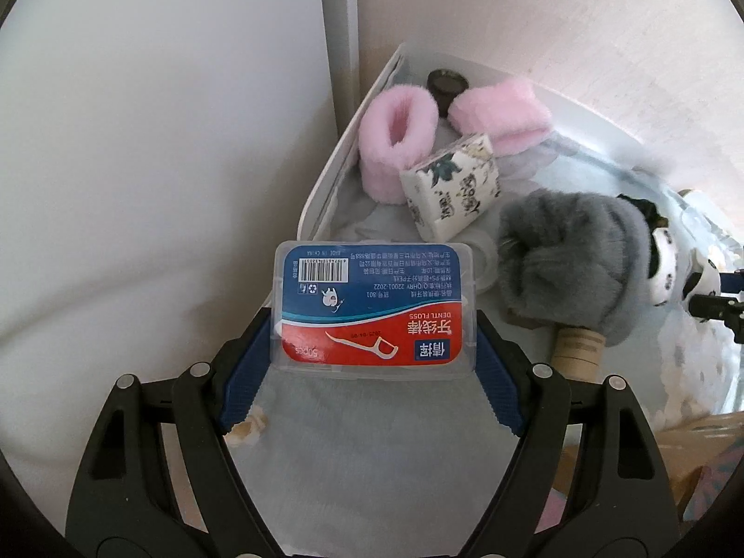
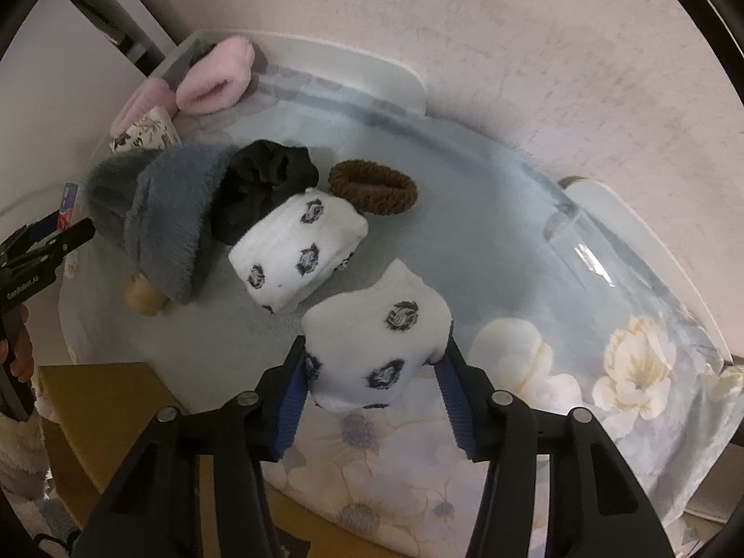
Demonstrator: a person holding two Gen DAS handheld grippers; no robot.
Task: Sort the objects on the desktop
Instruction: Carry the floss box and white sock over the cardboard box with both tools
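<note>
Floral cloth [image 2: 534, 279] in pale blue is covering the work surface, which is sitting against a pinkish textured wall, and I am viewing it through both wrist cameras pointing steeply down.

I am holding the dental floss box [image 1: 374, 307] in the left gripper [image 1: 372, 325]: both blue pads are pressing on its clear plastic sides, and its blue and red label is facing the camera upside down. The box is sitting above the cloth near the corner of a white tray rim [image 1: 325, 176].

I am holding one white spotted sock [image 2: 376, 339] in the right gripper [image 2: 372, 367]; the jaws are clenching the folded sock between them, its fabric bulging upward past the fingertips. A second white spotted sock [image 2: 297, 246] is lying on the cloth just beyond it, apart from the held one.

Working outward, a black scrunchie [image 2: 265, 181] is touching the far end of the second sock, and a brown hair tie [image 2: 372, 186] is lying just beside both. A grey fluffy item [image 1: 572, 260] is resting over a cork-coloured cylinder [image 1: 576, 353]. Further back, a floral tissue packet [image 1: 451, 186] is leaning against two pink fluffy cuffs [image 1: 400, 139], with a dark round cap [image 1: 446, 86] showing behind them. In the right wrist view the left gripper is appearing at the left edge, and a tan box corner [image 2: 107, 409] is sitting below the cloth edge.
</note>
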